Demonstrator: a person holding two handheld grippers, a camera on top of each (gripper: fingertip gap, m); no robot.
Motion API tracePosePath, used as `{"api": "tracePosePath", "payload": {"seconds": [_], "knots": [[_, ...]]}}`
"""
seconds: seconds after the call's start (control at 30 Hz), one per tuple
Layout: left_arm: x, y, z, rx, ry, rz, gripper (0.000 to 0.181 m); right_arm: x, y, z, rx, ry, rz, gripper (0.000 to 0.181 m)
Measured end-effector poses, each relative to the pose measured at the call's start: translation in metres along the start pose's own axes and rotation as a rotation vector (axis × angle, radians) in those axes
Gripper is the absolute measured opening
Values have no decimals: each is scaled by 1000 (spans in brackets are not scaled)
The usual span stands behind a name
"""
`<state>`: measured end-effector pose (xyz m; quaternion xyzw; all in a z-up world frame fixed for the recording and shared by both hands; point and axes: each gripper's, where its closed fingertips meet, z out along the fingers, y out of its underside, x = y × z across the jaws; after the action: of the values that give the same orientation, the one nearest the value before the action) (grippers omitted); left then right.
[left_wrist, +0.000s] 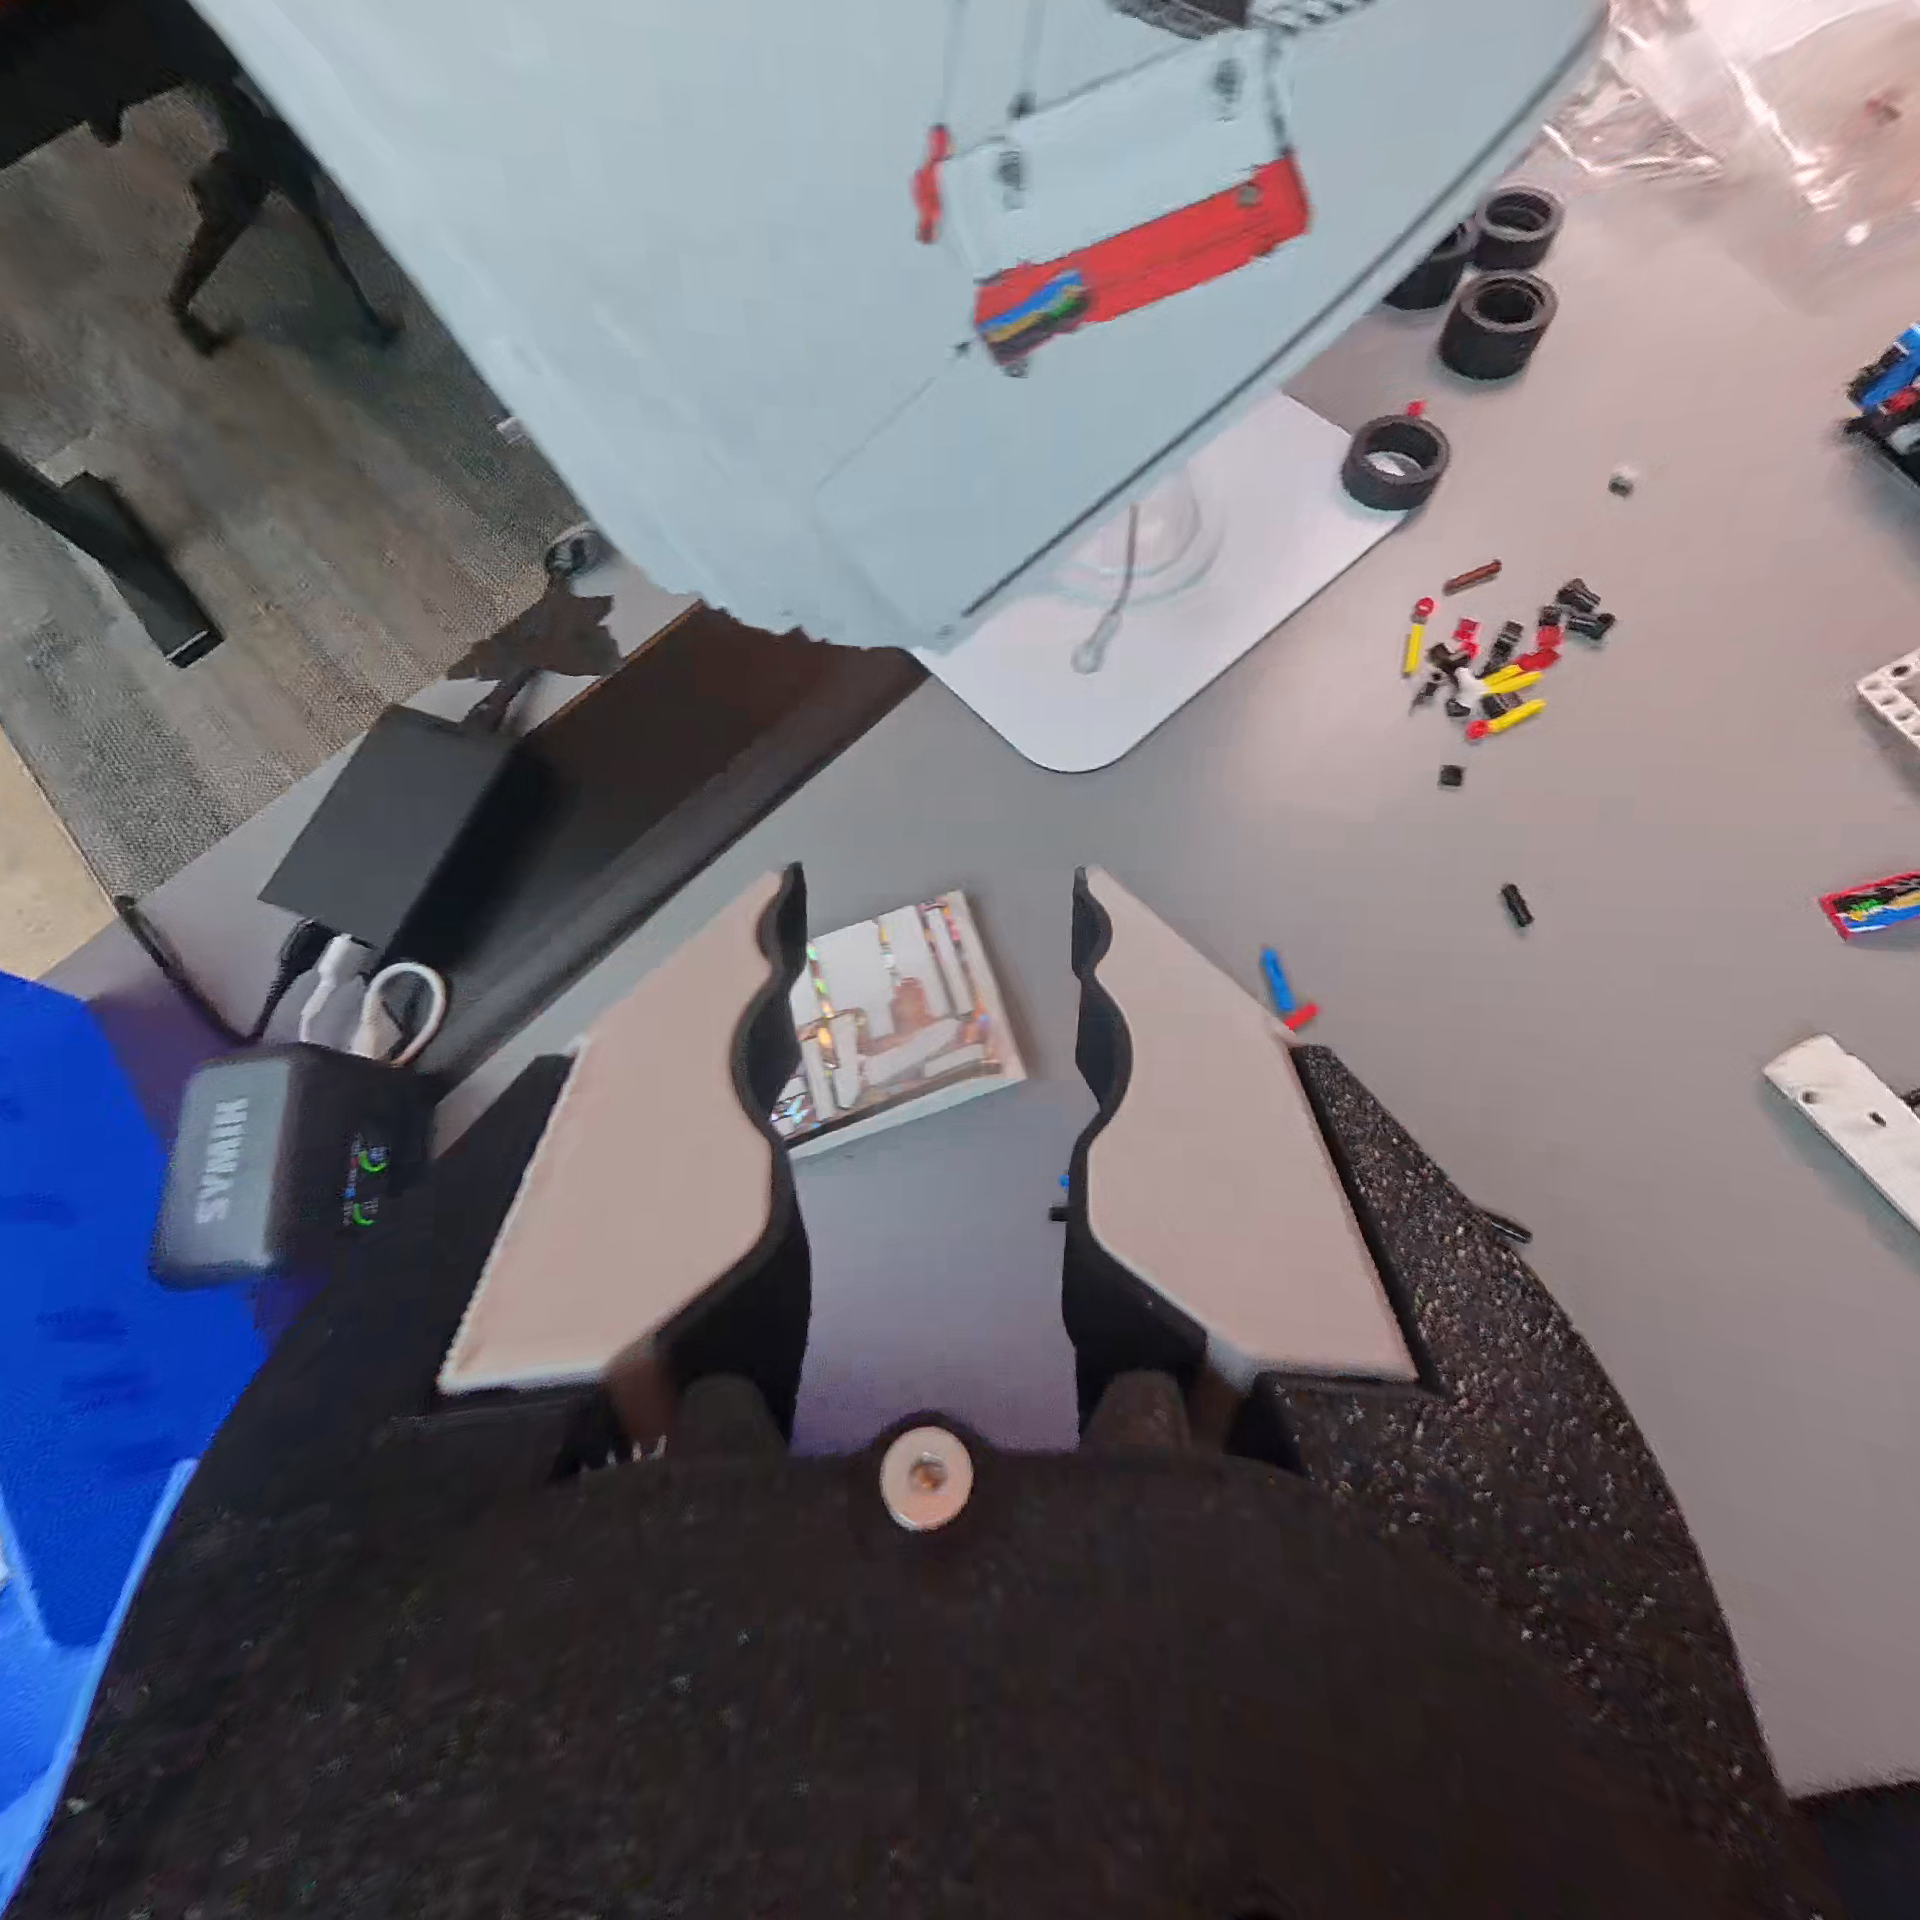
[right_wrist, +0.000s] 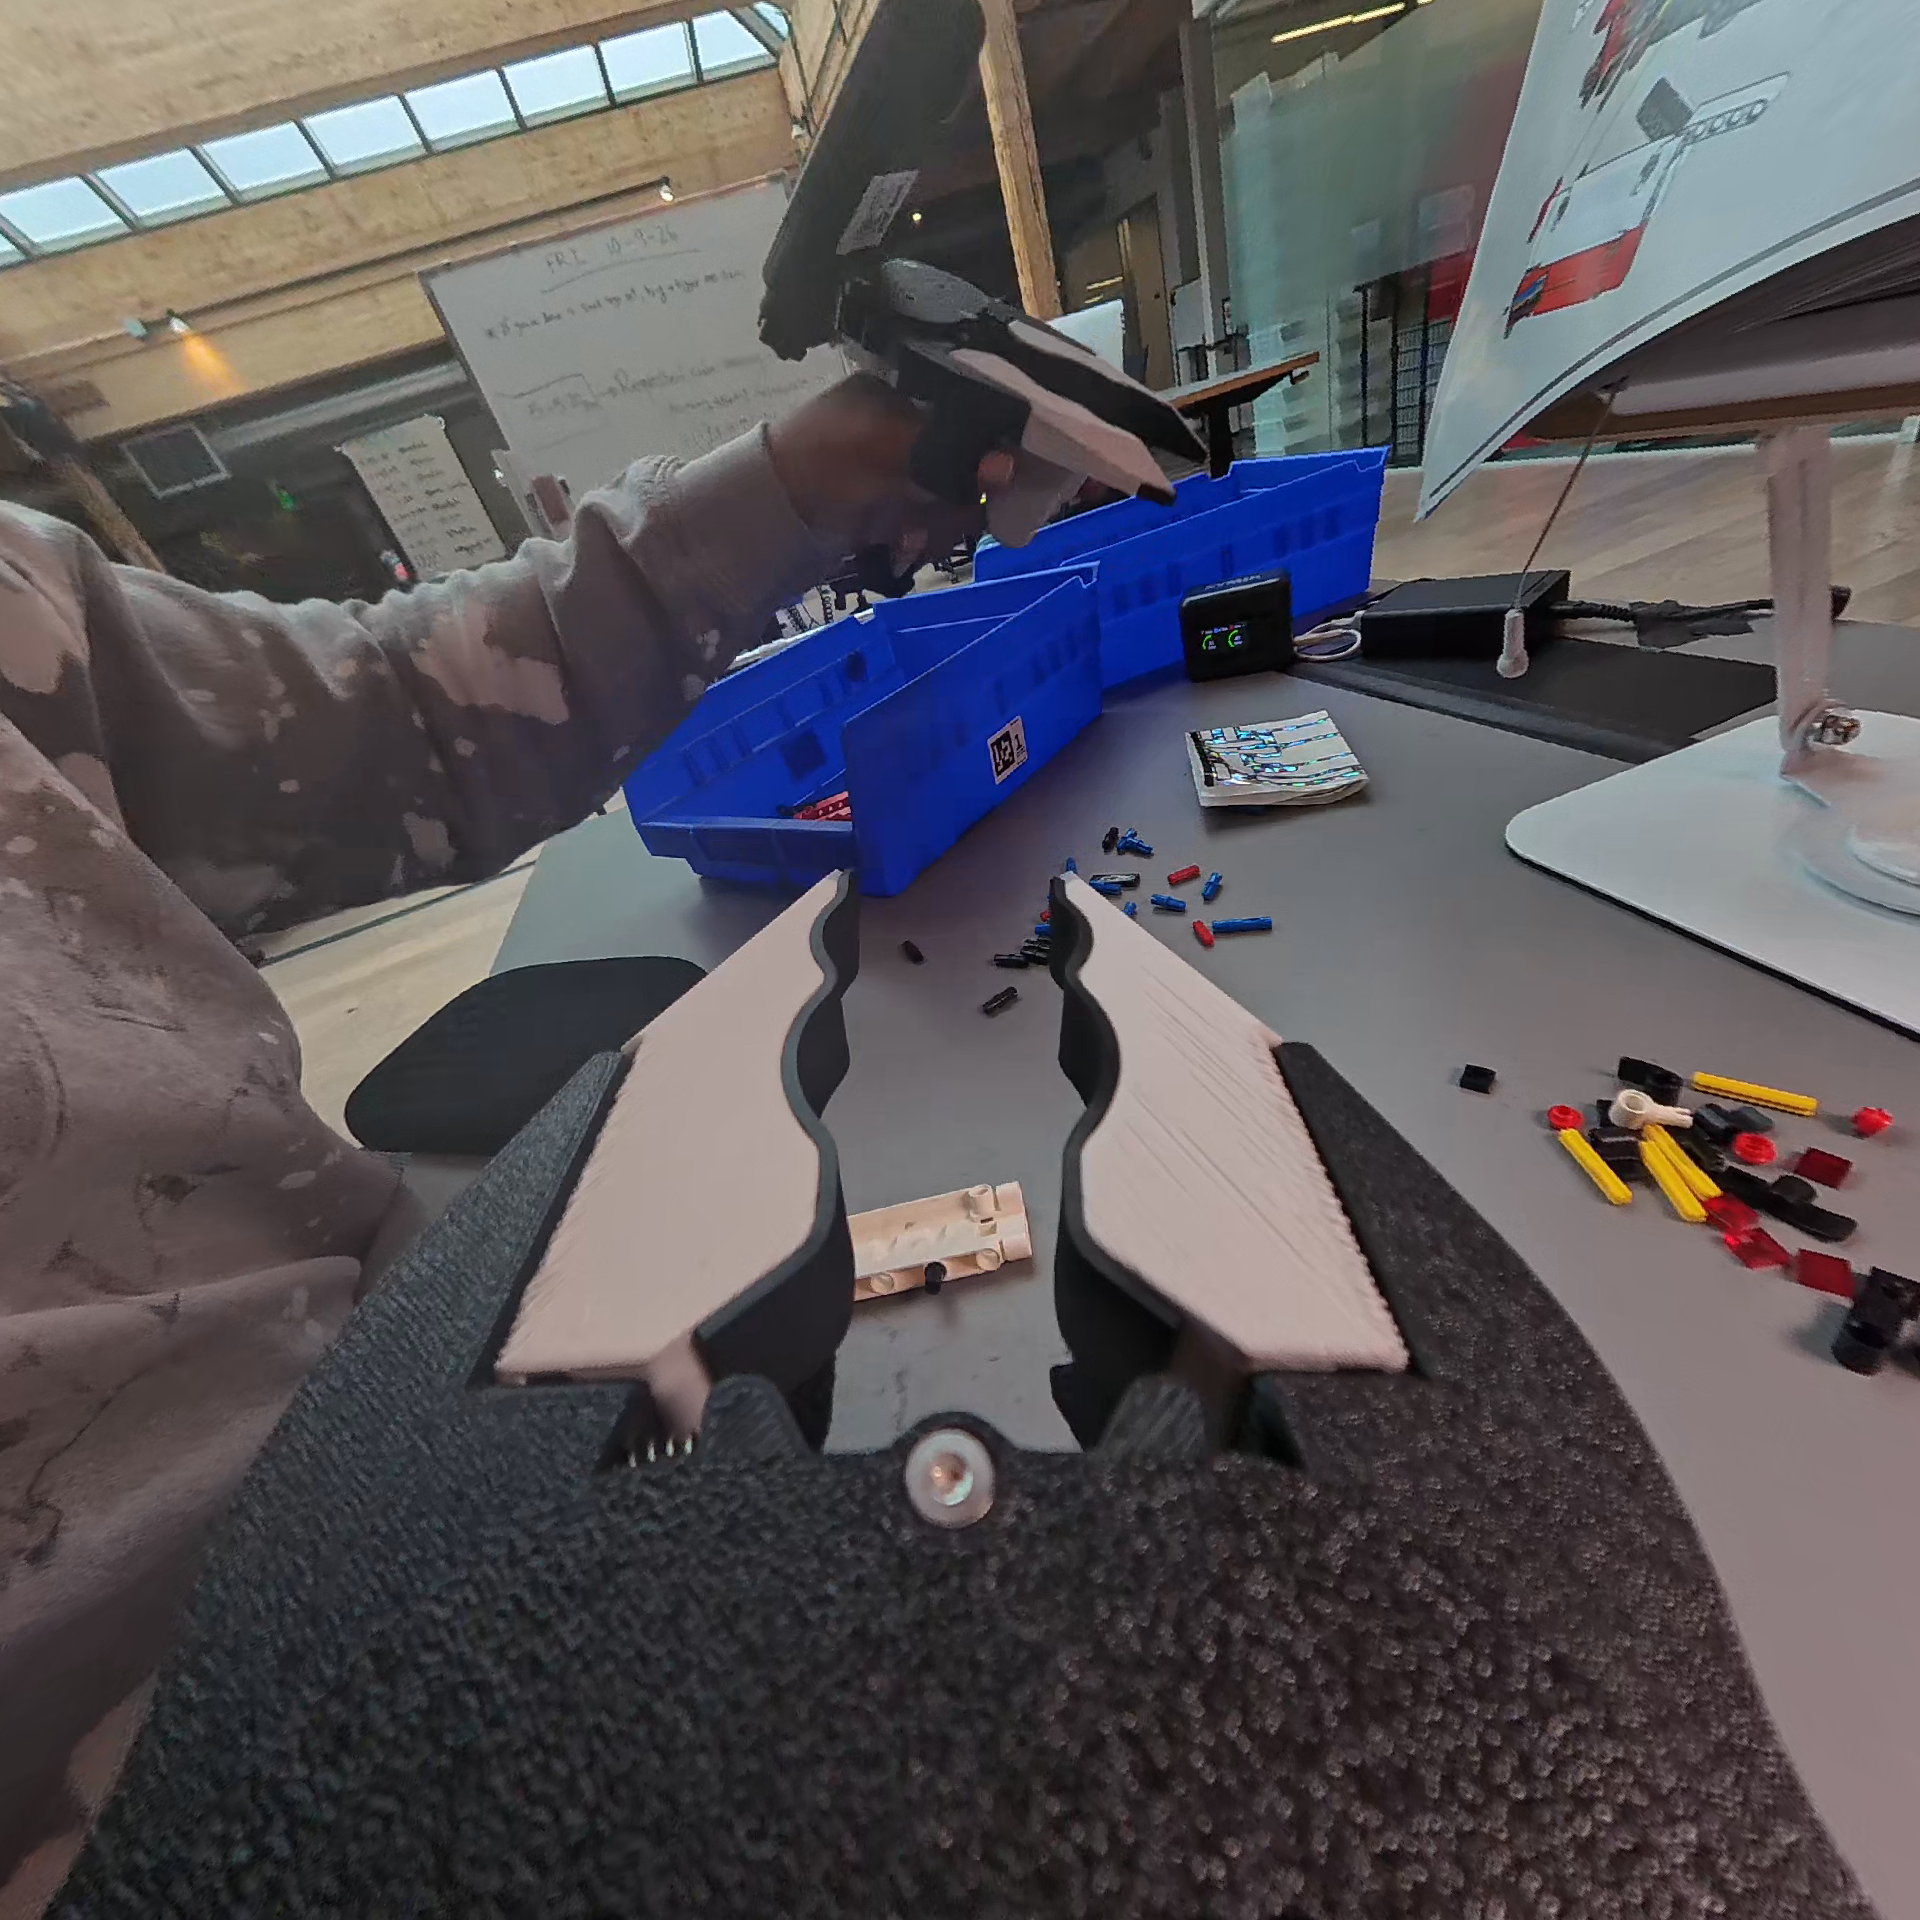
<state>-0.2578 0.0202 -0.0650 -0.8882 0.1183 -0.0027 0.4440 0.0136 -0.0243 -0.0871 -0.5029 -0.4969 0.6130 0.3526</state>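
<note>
The right gripper (right_wrist: 954, 914) hangs low over the grey tabletop (right_wrist: 1403, 987) with its fingers spread wide and nothing held between them. Down between the finger bases lies a cream flat plate piece (right_wrist: 940, 1238), its long axis running crosswise to the fingers, touching neither. Just past the fingertips a scatter of small black, blue and red pins (right_wrist: 1132, 909) lies loose on the tabletop. Off to the right of the fingers sits a heap of yellow axles, red and black bits (right_wrist: 1714, 1164). Beyond the tips on the left stands a blue bin (right_wrist: 977, 748), with a red piece just showing inside at its near corner; a second blue bin (right_wrist: 1247, 540) stands behind it. A shiny sticker sheet (right_wrist: 1276, 758) lies flat farther ahead, near a small black device with a lit screen (right_wrist: 1236, 627).

The left gripper (left_wrist: 940, 883) is raised above that sheet, held by a hand (right_wrist: 852, 447) in a mottled sleeve. Its fingers are also wide apart and empty. Seen from it, the sticker sheet (left_wrist: 899, 1013) lies on the tabletop below and between the fingers. To the right of the fingers a few blue and red pins (left_wrist: 1283, 987) lie close by, then the heap of coloured bits (left_wrist: 1496, 655) farther on, and black tyres (left_wrist: 1496, 291) beyond. An open instruction booklet (left_wrist: 831, 312) on a white stand (left_wrist: 1143, 623) tilts ahead of the fingertips.
</note>
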Motion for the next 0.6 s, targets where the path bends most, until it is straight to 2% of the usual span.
{"api": "tracePosePath", "payload": {"seconds": [0.03, 0.1, 0.2, 0.3, 0.43, 0.47, 0.5, 0.6], "knots": [[15, 6, 2, -20, 8, 23, 49, -1, 0, 1, -1, -2, 0, 36], [33, 30, 16, -146, 8, 80, 49, -3, 1, 2, -2, -7, 1, 36], [34, 76, 41, -425, -19, 192, 52, -5, 3, 4, -9, -10, -8, 36], [22, 106, 62, -602, -32, 279, 50, -4, 4, 3, -18, 6, -34, 36], [2, 125, 77, -728, -81, 395, 42, -1, 2, 0, -10, 21, -38, 36], [1, 127, 79, -743, -77, 415, 33, 0, 1, 0, -8, 23, -37, 36], [0, 129, 80, -751, -74, 424, 15, 0, 1, -1, -7, 24, -35, 36], [-8, 126, 78, -755, -104, 437, 8, 0, 0, -2, -5, 22, -33, 36]]}}
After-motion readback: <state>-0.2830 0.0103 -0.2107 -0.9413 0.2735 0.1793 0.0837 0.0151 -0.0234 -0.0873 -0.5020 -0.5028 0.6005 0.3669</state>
